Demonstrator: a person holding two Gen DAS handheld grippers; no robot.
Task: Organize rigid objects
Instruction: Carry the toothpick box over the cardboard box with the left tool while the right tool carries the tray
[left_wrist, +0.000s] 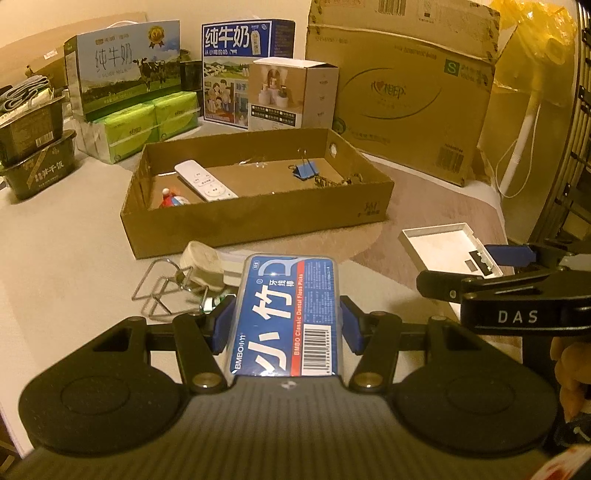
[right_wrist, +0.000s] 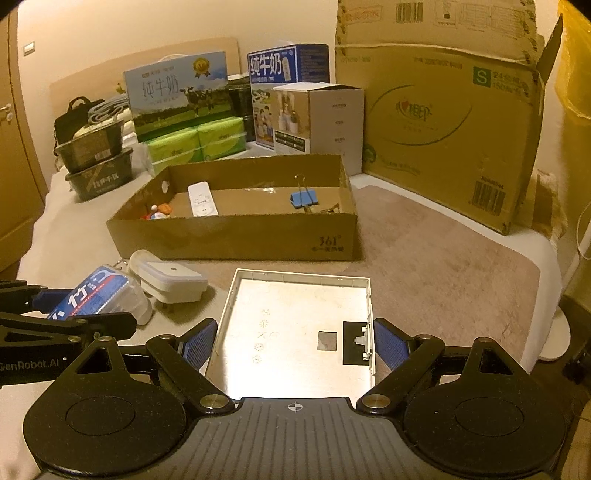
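1. At the far left, two dark instant-rice tubs (left_wrist: 35, 162) sit stacked, with a milk carton (left_wrist: 122, 66) on green tissue packs (left_wrist: 147, 127) just right of them.
2. Nearer, a bent wire holder (left_wrist: 162, 291) lies on the pale surface (left_wrist: 66, 251), touching a white plug adapter (right_wrist: 173, 282).
3. The left hand-held gripper (left_wrist: 284, 321) is clamped on a dental floss pick box (left_wrist: 286, 314); its blue pads (left_wrist: 221, 325) press the box's two long sides, and the box is raised off the surface, near the open cardboard box's front wall.
4. That shallow cardboard box (left_wrist: 258, 218) stands in the middle and holds a small colourful toy (left_wrist: 171, 199) at its left end, a white remote control (left_wrist: 205, 181) beside it, and a blue binder clip (left_wrist: 306, 170) toward the right.
5. Behind it stand a blue milk carton (left_wrist: 243, 48) and a small white product box (left_wrist: 291, 92).
6. A white tray-like lid (right_wrist: 295, 332) lies flat to the right, between the fingers of the right hand-held gripper (right_wrist: 293, 349), whose jaws stand wide apart; I cannot tell if the pads touch its edges.
7. A big cardboard carton (right_wrist: 443, 122) fills the far right.
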